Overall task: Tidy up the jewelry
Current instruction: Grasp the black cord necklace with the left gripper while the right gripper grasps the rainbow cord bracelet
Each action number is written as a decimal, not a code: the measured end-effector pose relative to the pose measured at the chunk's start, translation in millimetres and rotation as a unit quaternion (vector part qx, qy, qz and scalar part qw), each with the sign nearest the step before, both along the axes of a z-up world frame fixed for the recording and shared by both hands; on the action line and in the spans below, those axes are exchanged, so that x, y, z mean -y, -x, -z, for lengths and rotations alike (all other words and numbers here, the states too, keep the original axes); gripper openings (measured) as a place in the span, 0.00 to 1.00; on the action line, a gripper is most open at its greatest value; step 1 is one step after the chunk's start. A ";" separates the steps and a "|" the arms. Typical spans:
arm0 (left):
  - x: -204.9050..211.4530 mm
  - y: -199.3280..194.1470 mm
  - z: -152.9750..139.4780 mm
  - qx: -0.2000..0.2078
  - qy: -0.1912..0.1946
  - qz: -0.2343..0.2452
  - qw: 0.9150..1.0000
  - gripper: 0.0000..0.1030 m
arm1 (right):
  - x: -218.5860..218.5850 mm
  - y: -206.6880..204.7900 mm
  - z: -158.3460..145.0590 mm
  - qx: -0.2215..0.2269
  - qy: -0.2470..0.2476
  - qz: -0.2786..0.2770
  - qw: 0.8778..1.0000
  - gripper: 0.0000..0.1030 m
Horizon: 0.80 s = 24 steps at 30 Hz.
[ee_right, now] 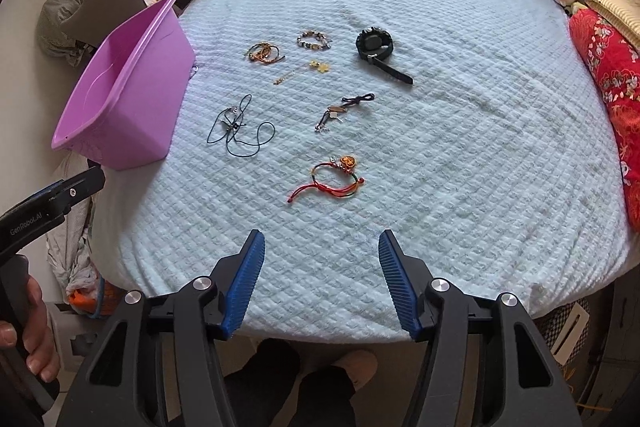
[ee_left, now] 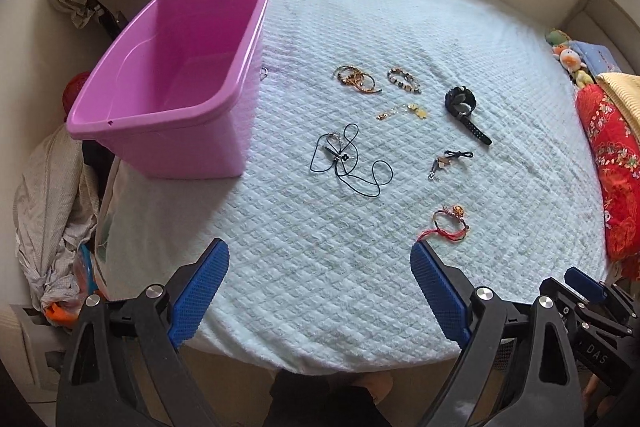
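Both tongs were spread wide and empty: left tongs [ee_left: 320,259] and right tongs [ee_right: 322,247] hovered over the near edge of the bed [ee_right: 460,155], touching nothing. Read it as the start; no piece picked yet, purple bin [ee_left: 168,67] looked empty.

Jewelry lay loose mid-bed, right of the bin. Nearest to my right tongs: red cord bracelet [ee_right: 334,179]. Farther out: black cord necklace [ee_right: 236,129], small keyring charm [ee_right: 340,113], black watch [ee_right: 378,49], two beaded bracelets [ee_right: 288,45], gold chain [ee_right: 304,71].

Next move, my call: right tongs forward and down onto the red bracelet, pinch the cord, carry it left into the bin.

Room: open blanket all round the pieces. Bin sat at the bed's left edge; red quilt [ee_right: 608,79] bounded the right. Soft surface, so a low pinch could snag fabric.
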State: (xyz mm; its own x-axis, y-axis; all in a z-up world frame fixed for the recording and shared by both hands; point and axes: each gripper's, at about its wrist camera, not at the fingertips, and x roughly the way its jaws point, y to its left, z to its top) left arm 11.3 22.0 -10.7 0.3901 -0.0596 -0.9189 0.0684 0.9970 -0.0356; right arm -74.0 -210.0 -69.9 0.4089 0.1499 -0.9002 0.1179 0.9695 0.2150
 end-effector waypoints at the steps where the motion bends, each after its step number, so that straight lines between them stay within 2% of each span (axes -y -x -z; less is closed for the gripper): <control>1: 3.4 -1.8 6.2 0.001 -0.001 0.003 1.000 0.88 | 2.0 -1.7 6.9 0.000 -0.001 0.005 1.000 0.55; 13: 27.7 -41.1 95.8 0.024 0.008 0.043 0.999 0.88 | -3.9 -35.3 81.5 0.042 0.015 0.049 0.998 0.55; 24: 31.6 -61.2 159.9 0.034 0.007 0.030 0.999 0.88 | -10.1 -51.7 145.3 0.064 0.003 0.043 0.997 0.56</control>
State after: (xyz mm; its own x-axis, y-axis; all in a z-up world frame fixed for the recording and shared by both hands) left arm 72.5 -9.6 -170.6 0.4467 -0.0966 -0.8894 0.1302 0.9906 -0.0422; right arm -22.3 -199.9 -215.2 0.5323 0.1037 -0.8402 0.1719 0.9586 0.2272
